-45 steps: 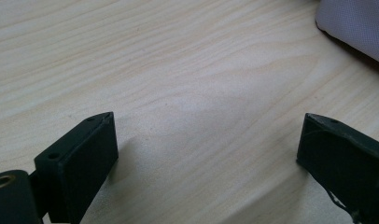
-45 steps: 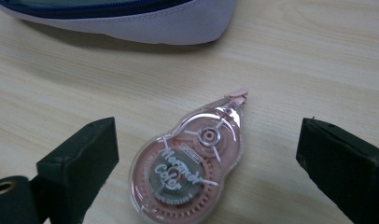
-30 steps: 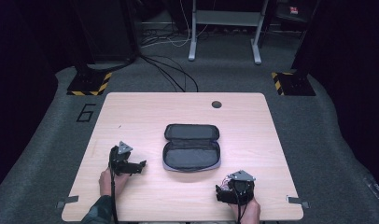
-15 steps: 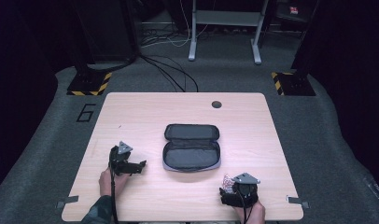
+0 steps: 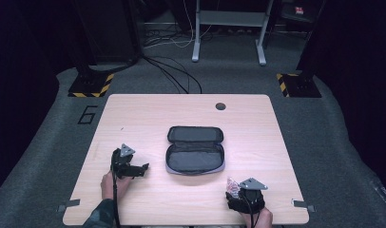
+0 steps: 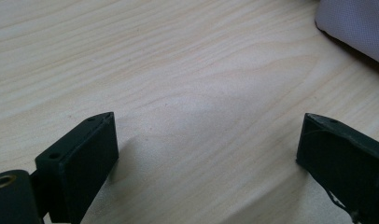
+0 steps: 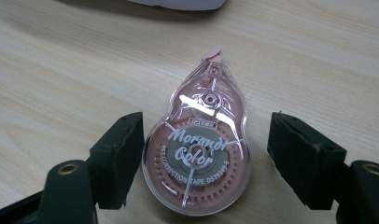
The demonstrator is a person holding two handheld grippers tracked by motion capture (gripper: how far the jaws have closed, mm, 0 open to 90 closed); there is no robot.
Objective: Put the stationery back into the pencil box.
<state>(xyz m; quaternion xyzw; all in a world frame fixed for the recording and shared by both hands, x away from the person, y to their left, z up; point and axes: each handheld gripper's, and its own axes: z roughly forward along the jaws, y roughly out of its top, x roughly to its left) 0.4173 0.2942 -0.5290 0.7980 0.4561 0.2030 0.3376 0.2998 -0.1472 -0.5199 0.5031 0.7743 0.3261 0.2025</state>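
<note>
- My right gripper (image 7: 204,154) has its jaws spread wide around a pink correction tape dispenser (image 7: 200,149); one jaw touches its side, the other stands apart.
- The dispenser lies flat on the worktop (image 7: 61,70), its narrow tip pointing away from me.
- My left gripper (image 6: 204,149) is open too, jaws apart over bare wood.
- From above, the left gripper (image 5: 134,168) sits near the worktop's left front, the right gripper (image 5: 236,190) at the right front.
- An unzipped grey pencil case (image 5: 196,149) lies open between them, mid-worktop.
</note>
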